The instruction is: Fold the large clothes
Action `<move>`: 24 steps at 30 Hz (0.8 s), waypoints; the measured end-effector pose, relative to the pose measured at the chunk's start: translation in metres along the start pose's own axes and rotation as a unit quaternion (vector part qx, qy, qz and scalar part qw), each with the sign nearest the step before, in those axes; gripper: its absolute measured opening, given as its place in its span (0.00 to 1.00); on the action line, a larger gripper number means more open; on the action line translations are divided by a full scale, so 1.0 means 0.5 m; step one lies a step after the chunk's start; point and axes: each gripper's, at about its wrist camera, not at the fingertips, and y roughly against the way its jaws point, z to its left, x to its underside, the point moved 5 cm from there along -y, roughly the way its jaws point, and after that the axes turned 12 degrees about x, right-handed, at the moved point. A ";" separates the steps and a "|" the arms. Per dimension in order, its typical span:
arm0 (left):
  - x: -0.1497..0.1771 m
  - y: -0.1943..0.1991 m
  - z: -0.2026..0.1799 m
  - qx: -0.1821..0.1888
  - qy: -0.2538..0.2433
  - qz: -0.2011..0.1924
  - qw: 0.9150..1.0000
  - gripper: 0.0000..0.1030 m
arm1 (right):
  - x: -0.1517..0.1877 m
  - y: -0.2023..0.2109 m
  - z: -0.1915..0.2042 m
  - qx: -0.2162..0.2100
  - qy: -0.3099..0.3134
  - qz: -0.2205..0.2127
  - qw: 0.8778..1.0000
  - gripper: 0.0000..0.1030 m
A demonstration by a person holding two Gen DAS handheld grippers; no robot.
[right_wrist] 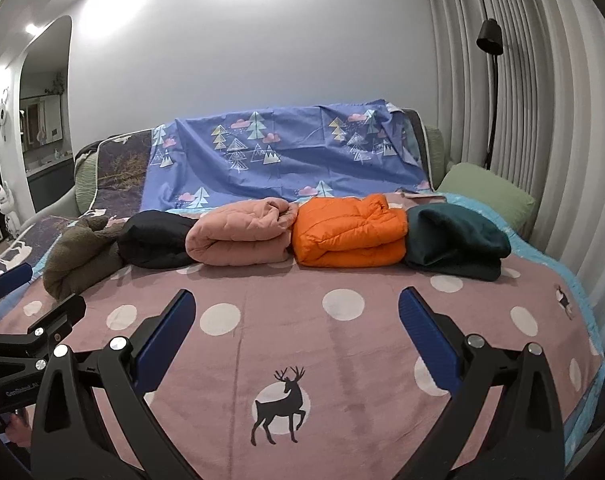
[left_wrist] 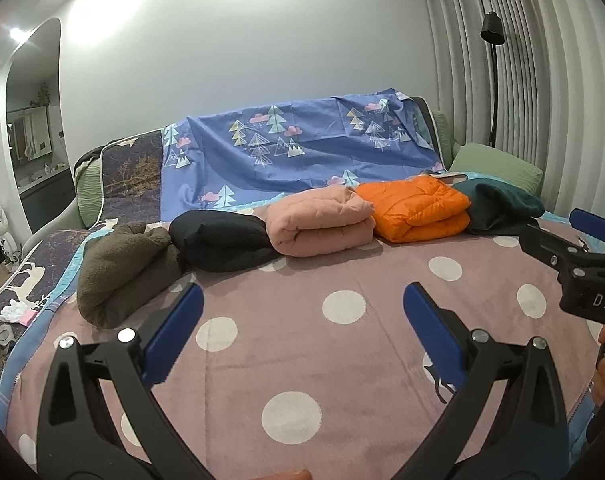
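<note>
Left gripper: jaws spread wide, nothing between them, held over the pink polka-dot blanket. Right gripper: jaws likewise wide apart and holding nothing, above the same blanket near its deer print. Five folded garments lie in a row along the far edge of the blanket, each touching or just beside the next: olive-brown fleece, black garment, pink quilted garment, orange puffer jacket, dark teal garment. Behind the row, a blue tree-print sheet drapes over the backrest. A green pillow lies at far right.
</note>
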 end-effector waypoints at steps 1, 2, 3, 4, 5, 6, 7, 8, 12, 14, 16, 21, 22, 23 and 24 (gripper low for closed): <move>0.001 -0.002 0.001 0.001 0.001 0.001 1.000 0.98 | 0.001 -0.001 0.002 0.000 0.002 0.000 1.000 0.98; 0.002 -0.004 0.002 0.001 0.003 0.002 1.000 0.98 | 0.001 -0.003 0.003 0.000 0.004 0.001 1.000 0.98; 0.003 -0.008 0.002 0.001 0.004 0.004 1.000 0.98 | 0.002 -0.005 0.004 0.000 0.004 0.002 1.000 0.98; 0.005 -0.010 0.005 0.002 0.005 0.006 1.000 0.98 | 0.004 -0.008 0.005 0.000 0.005 0.004 1.000 0.98; 0.007 -0.012 0.005 0.002 0.006 0.009 1.000 0.98 | 0.004 -0.009 0.006 0.000 0.005 0.005 1.000 0.98; 0.009 -0.017 0.007 0.001 0.007 0.013 1.000 0.98 | 0.005 -0.011 0.006 0.000 0.005 0.005 1.000 0.98; 0.011 -0.021 0.009 0.000 0.009 0.016 1.000 0.98 | 0.007 -0.014 0.007 0.002 0.005 0.007 1.000 0.98; 0.012 -0.024 0.011 0.000 0.009 0.017 1.000 0.98 | 0.007 -0.017 0.008 0.002 0.005 0.008 1.000 0.98; 0.018 -0.036 0.018 -0.001 0.016 0.023 1.000 0.98 | 0.012 -0.026 0.010 0.004 0.009 0.015 1.000 0.98; 0.020 -0.041 0.018 -0.002 0.019 0.025 1.000 0.98 | 0.015 -0.031 0.009 0.005 0.009 0.017 1.000 0.98; 0.022 -0.047 0.019 0.000 0.021 0.029 0.999 0.98 | 0.017 -0.035 0.006 0.006 0.008 0.018 1.000 0.98; 0.024 -0.056 0.015 0.002 0.021 0.034 0.999 0.98 | 0.023 -0.047 -0.003 0.008 0.002 0.026 1.000 0.98; 0.025 -0.057 0.014 0.003 0.021 0.034 0.999 0.98 | 0.024 -0.050 -0.004 0.009 0.002 0.027 1.000 0.99; 0.026 -0.058 0.013 0.003 0.021 0.035 0.999 0.98 | 0.025 -0.052 -0.004 0.008 0.002 0.028 1.000 0.99; 0.026 -0.059 0.013 0.004 0.021 0.035 0.999 0.98 | 0.025 -0.053 -0.004 0.008 0.002 0.028 1.000 0.98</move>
